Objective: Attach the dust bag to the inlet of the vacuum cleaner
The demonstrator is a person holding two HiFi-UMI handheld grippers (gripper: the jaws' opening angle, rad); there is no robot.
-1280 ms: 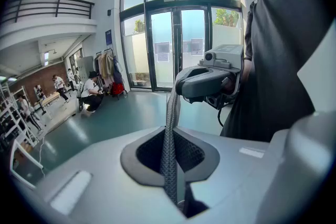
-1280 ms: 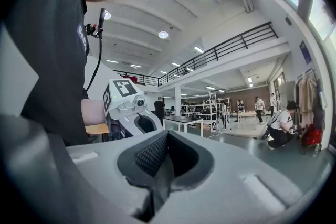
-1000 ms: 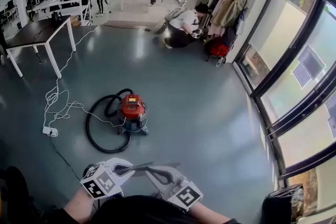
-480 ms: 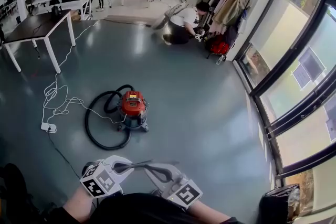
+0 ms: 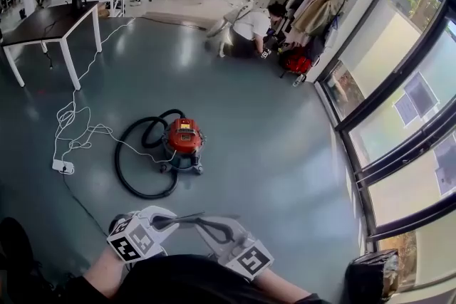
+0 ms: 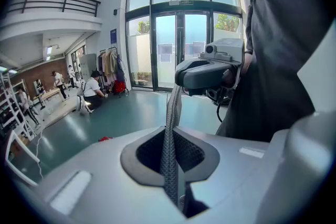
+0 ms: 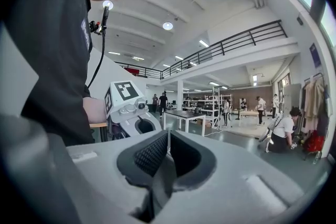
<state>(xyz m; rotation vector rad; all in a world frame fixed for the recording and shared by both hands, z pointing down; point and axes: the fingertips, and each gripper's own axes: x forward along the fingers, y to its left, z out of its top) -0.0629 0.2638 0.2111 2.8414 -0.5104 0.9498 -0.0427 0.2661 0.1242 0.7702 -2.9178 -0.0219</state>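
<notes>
The vacuum cleaner, red on top with a black hose looped beside it, stands on the grey floor well ahead of me. Both grippers are close to my body, facing each other. Between them stretches the dust bag, a thin flat grey sheet seen edge-on. My left gripper is shut on its mesh edge. My right gripper pinches the other end; its jaws have just been opening slightly, with the sheet still between the pads. The vacuum's inlet cannot be made out.
A white cable and power strip trail left of the vacuum. A dark table stands at far left. A person crouches by a coat rack at the back. Glass walls run along the right, and a dark bag sits at bottom right.
Both grippers keep the bag stretched between them near my body. The view has shifted slightly, so the vacuum sits a little further right and higher in the picture.
</notes>
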